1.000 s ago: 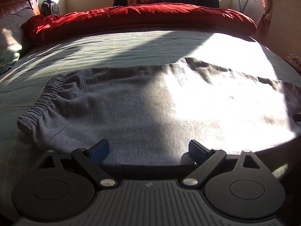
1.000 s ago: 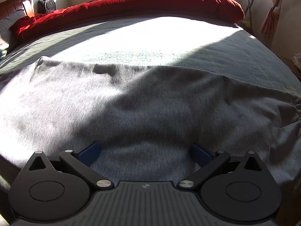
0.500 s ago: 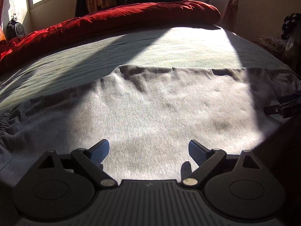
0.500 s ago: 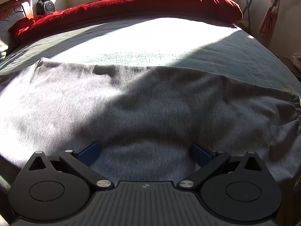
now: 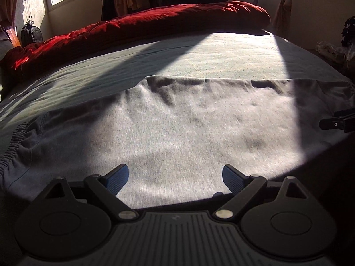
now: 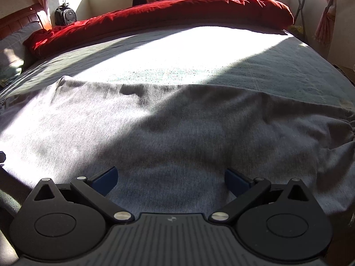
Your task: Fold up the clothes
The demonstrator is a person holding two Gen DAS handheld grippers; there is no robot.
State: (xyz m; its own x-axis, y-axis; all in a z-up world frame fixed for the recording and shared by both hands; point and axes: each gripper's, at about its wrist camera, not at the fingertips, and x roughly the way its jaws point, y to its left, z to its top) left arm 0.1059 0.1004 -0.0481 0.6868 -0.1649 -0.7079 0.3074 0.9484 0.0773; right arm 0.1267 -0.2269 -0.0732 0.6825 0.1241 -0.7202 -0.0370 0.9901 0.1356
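Grey sweatpants [image 5: 177,128] lie spread flat across the bed, their elastic waistband [image 5: 12,141] at the far left of the left wrist view and a gathered cuff [image 6: 351,130] at the right edge of the right wrist view. My left gripper [image 5: 175,177] hovers open over the middle of the pants near their front edge, nothing between its blue pads. My right gripper [image 6: 170,178] is open too, above the shaded leg part [image 6: 199,133] of the pants. Part of the right gripper [image 5: 337,122] shows at the right edge of the left wrist view.
The pants rest on a grey-green bedsheet [image 6: 177,53], half in bright sun. A red duvet [image 5: 155,26] is bunched along the far side. A wooden headboard [image 6: 20,22] and pillow are at the left, a backpack [image 6: 65,16] by the window, hanging clothes [image 5: 131,0] behind.
My left gripper has slid to the right along the pants, so the waistband has gone from centre-left to the left edge of its view. The right gripper's view has stayed nearly the same.
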